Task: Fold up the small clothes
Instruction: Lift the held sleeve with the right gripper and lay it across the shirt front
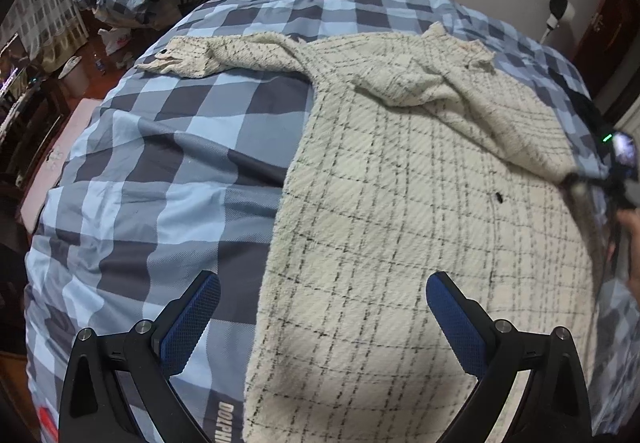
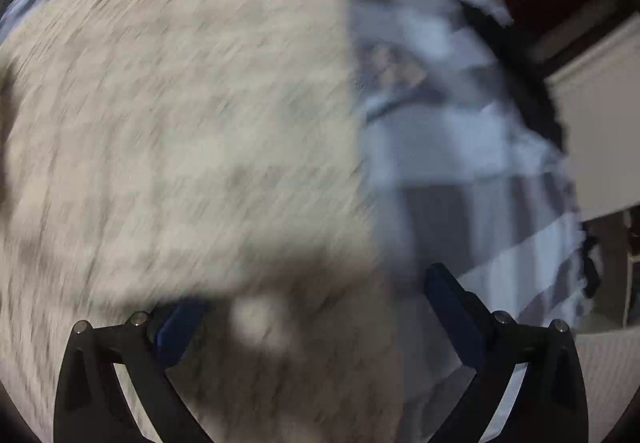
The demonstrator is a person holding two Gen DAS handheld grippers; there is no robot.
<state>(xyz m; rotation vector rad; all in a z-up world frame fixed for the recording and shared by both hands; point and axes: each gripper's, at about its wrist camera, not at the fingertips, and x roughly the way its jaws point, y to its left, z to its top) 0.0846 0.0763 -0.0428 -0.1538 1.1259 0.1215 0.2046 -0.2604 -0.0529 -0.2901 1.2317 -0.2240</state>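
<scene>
Now both grippers, left [image 1: 323,293] and right [image 2: 316,297], fingers spread wide over the cream checked sweater [image 1: 420,203], nothing pinched.

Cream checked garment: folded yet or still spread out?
Partly folded: the garment lies flat on the bedspread, one sleeve folded over its body, the other stretched out sideways.

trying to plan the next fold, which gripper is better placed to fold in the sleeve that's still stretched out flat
Left, probably. The left gripper hangs open over the sweater edge on the side where the outstretched sleeve lies. The right gripper, open too, sits at the opposite edge, its view blurred.
</scene>
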